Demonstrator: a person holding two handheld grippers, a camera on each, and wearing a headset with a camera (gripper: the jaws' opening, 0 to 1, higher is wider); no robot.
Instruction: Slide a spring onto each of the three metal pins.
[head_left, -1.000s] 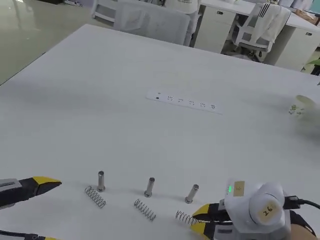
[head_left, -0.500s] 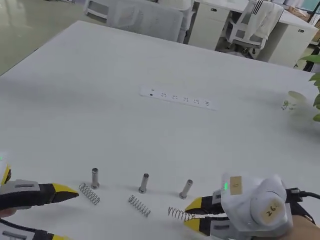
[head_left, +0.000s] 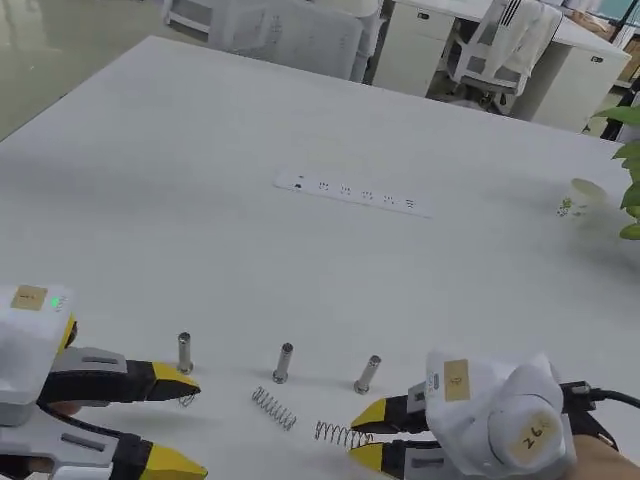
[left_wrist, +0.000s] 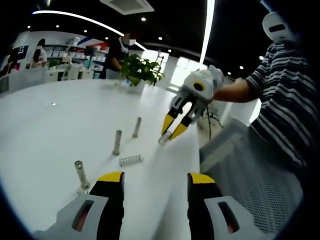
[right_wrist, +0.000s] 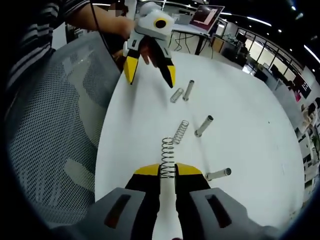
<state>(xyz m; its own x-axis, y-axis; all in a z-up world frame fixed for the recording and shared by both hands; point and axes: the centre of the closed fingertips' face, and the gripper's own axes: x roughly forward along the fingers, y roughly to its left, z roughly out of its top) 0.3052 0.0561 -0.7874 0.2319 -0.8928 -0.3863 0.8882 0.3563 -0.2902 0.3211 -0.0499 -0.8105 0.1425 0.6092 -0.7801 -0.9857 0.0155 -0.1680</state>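
Three metal pins are standing in a row near the front edge of the white surface (head_left: 200, 200): the left pin (head_left: 184, 352), the middle pin (head_left: 283, 362) and the right pin (head_left: 367, 373). Each pin is standing bare, with no spring on it.

The three springs are lying in front of the pins. The left spring (head_left: 187, 399) is lying just in front of the left pin and is largely covered by the upper jaw of the left tool (head_left: 192, 427). The middle spring (head_left: 268, 407) is lying free on the surface, in front of the middle pin and apart from both tools. The right spring (head_left: 335, 433) is lying in front of the right pin, with one end inside the right tool (head_left: 362, 433).

In the right gripper view, the right tool's yellow-tipped jaws are pinching that spring from both sides. The rest of the coil is projecting straight forward from the tips.

The left tool's jaws are standing wide apart and are gripping nothing.

A round label (head_left: 530, 428) on the right tool's white body is showing what appears to be "26". The small yellow stickers on both tools are too small to read.

A white power strip (head_left: 352, 194) is lying further back on the surface, well apart from the pins.
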